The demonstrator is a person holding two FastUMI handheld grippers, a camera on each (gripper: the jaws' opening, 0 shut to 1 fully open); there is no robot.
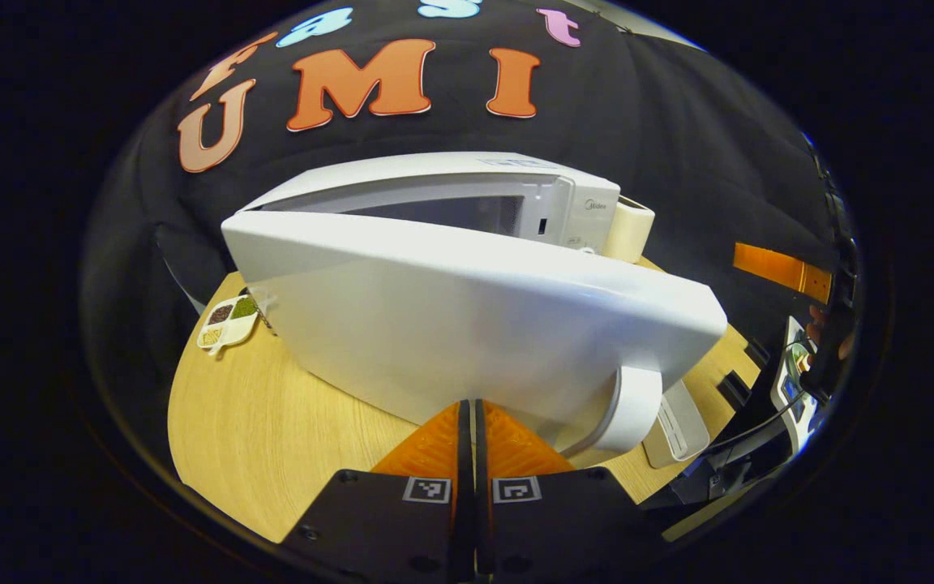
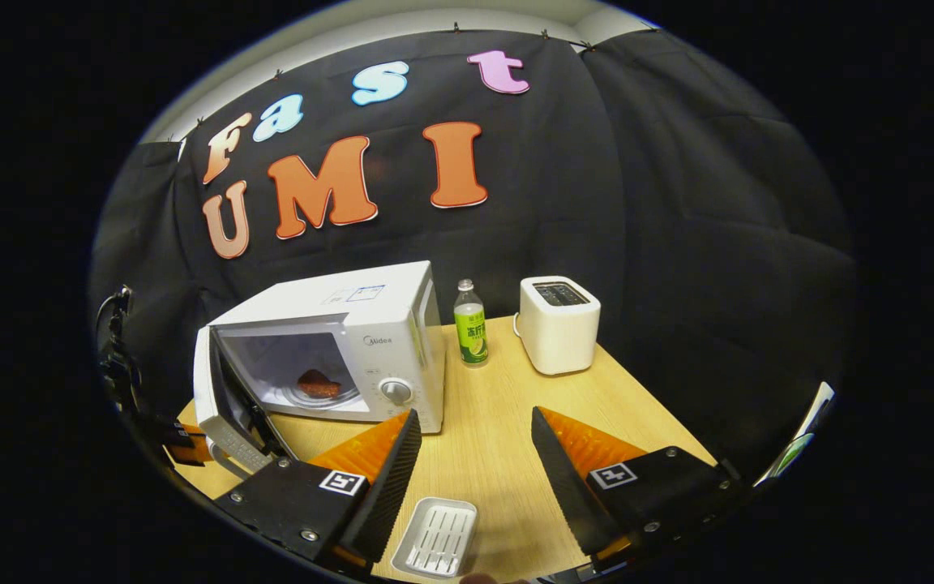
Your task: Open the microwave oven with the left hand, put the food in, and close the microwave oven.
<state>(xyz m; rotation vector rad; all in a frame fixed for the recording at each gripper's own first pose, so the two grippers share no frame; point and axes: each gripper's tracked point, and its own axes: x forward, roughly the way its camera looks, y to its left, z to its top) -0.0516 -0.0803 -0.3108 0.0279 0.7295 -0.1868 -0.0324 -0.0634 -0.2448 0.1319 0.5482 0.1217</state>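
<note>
Food (image 2: 319,383) already sits inside the microwave (image 2: 353,341), door (image 1: 467,316) half open right ahead of the left claw (image 1: 468,430), whose fingers are pressed together with nothing between them. Pushing that way, the tips could slide off the smooth door by the handle (image 1: 629,410), or shove the whole microwave across the tabletop (image 2: 499,422). Right claw (image 2: 475,454) hangs spread and empty above a small white tray (image 2: 434,537), well clear.

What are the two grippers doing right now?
Left gripper: jaws shut, holding nothing, against the microwave door.
Right gripper: jaws open, empty.
</note>
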